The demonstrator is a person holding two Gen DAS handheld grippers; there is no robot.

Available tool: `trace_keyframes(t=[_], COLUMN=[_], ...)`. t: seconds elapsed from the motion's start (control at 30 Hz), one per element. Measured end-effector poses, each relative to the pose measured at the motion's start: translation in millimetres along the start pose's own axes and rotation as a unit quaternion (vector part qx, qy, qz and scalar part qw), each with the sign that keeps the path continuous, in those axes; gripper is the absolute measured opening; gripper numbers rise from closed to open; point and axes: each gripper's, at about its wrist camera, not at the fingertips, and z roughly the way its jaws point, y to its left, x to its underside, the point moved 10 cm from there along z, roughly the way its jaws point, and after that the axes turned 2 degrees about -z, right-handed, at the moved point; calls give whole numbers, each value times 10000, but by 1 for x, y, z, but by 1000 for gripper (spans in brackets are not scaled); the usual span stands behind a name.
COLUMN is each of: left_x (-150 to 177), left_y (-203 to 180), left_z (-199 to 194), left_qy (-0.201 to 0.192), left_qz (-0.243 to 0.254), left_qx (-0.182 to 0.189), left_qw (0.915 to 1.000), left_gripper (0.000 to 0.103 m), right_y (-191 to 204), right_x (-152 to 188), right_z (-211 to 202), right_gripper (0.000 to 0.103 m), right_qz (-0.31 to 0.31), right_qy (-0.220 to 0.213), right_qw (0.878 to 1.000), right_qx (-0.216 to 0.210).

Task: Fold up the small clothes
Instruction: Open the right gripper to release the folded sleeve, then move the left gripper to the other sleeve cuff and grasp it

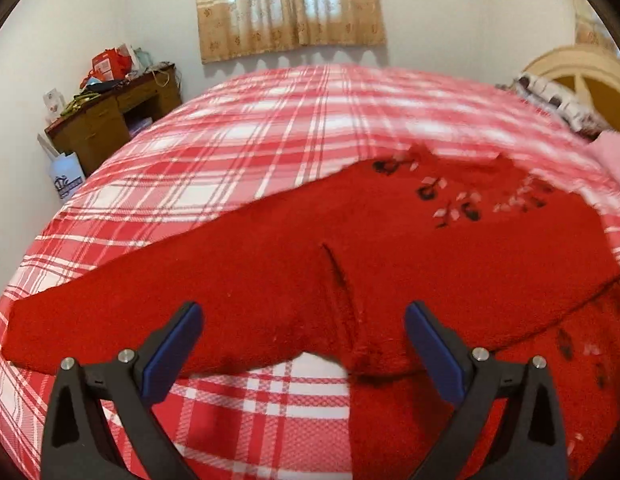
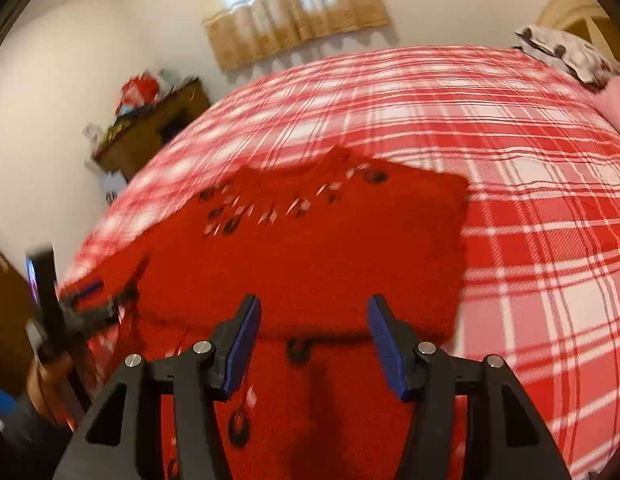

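Observation:
A red knitted sweater with black and white flower patterns lies on the red plaid bedspread. One sleeve stretches out to the left. My left gripper is open and empty above the sweater's near edge by the armpit. In the right wrist view the sweater lies with its upper part folded over the lower part. My right gripper is open and empty just above that fold edge. The left gripper shows blurred at the left by the sleeve.
A wooden desk piled with clutter stands by the far left wall, with a white bag beside it. A curtained window is behind the bed. Pillows and a headboard are at the right. A pink cloth lies near the pillows.

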Motion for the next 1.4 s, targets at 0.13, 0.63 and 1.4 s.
trace_keyframes(t=[0.13, 0.63, 1.4], left_x=[17, 30, 37], left_y=[-3, -1, 11], left_z=[17, 15, 1], left_qy=[306, 422, 218], left_qz=[-24, -335, -464], left_qx=[-55, 249, 341], left_qw=[9995, 9982, 9981], left_gripper=[103, 103, 103], right_y=[-24, -28, 50], right_x=[14, 0, 31], right_z=[38, 60, 73], right_gripper=[56, 57, 64], right_qz=[292, 236, -1094], right_qy=[710, 699, 243], right_qw=[9969, 9955, 9859], right_qx=[169, 589, 1244])
